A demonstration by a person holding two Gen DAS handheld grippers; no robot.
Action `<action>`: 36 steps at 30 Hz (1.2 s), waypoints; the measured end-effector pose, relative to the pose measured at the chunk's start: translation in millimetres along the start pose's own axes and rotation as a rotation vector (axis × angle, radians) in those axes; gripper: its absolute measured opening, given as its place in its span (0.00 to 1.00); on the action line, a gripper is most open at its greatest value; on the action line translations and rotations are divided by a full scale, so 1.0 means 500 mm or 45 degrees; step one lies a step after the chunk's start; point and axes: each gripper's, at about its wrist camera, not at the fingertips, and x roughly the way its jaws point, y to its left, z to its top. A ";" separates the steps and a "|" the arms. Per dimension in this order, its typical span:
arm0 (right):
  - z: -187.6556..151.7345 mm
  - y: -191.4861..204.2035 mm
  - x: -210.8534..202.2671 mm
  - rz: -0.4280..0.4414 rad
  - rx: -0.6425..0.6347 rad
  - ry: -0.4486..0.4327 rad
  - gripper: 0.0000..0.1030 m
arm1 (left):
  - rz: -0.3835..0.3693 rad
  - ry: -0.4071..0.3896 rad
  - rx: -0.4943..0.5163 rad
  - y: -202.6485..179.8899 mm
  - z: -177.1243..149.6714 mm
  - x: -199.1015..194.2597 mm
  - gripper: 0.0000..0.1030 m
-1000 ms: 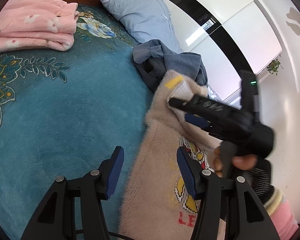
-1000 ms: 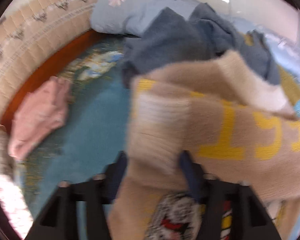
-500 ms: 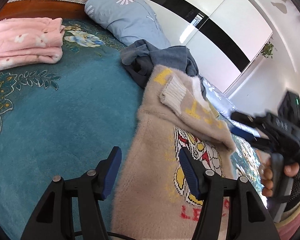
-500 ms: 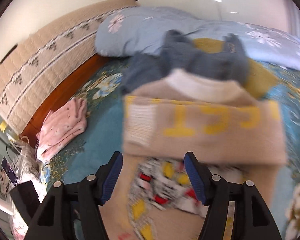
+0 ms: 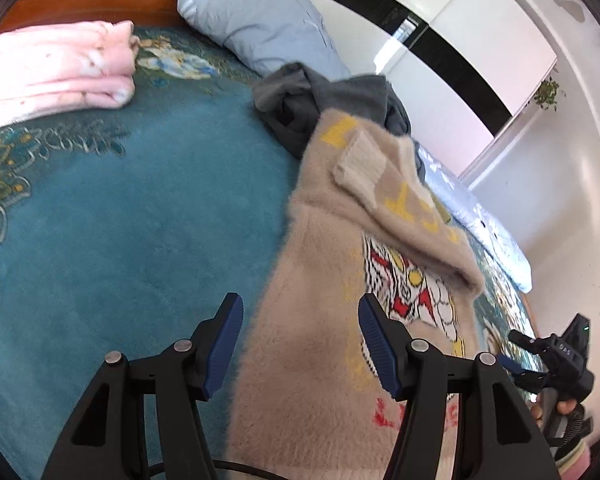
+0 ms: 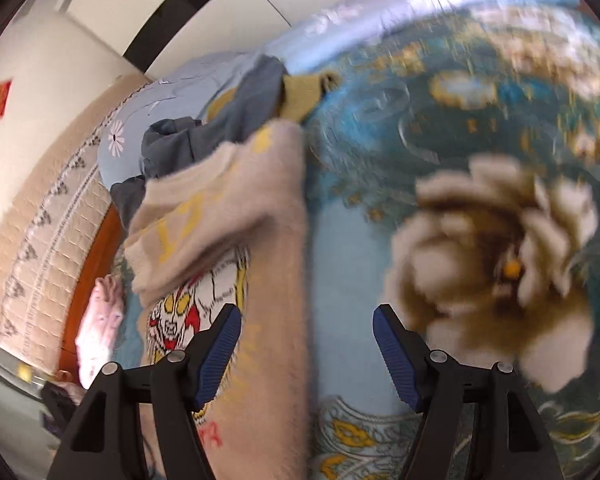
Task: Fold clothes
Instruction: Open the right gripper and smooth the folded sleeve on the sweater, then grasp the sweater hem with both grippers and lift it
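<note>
A beige fuzzy sweater (image 5: 324, 280) with a cartoon print and yellow letters lies flat on the teal bedspread (image 5: 120, 220), one sleeve folded across its chest. My left gripper (image 5: 300, 344) is open and empty, hovering over the sweater's lower left edge. My right gripper (image 6: 306, 354) is open and empty, hovering over the sweater's (image 6: 260, 240) right edge. It also shows in the left wrist view (image 5: 552, 356) at the far right, off the sweater.
A grey-blue pile of clothes (image 5: 324, 104) lies past the sweater's collar. A folded pink garment (image 5: 52, 76) lies at the far left. A pale blue pillow (image 5: 260, 20) rests at the headboard. The bedspread has a large beige flower (image 6: 496, 264).
My right gripper let go of the sleeve, which now lies across the chest, and drew back to the right. My left gripper stayed open over the sweater's left edge.
</note>
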 end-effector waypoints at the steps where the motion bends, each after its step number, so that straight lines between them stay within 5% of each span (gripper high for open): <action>1: -0.008 -0.006 0.013 0.034 0.013 0.020 0.70 | -0.008 0.018 0.004 -0.002 -0.003 0.004 0.59; 11: -0.043 0.021 0.068 0.274 -0.045 0.164 0.72 | -0.039 0.126 -0.068 0.016 -0.018 0.029 0.61; 21: -0.052 0.025 0.086 0.429 0.018 0.244 0.72 | -0.319 0.365 -0.198 0.054 -0.039 -0.007 0.60; 26: -0.056 0.036 0.091 0.423 -0.008 0.263 0.72 | -0.443 0.340 -0.362 0.104 -0.039 -0.014 0.60; 32: -0.058 0.034 0.089 0.414 -0.022 0.263 0.72 | -0.289 0.455 -0.027 0.018 -0.036 0.020 0.60; 36: -0.058 0.032 0.089 0.412 -0.026 0.263 0.72 | -0.380 0.503 -0.012 0.022 -0.044 0.008 0.60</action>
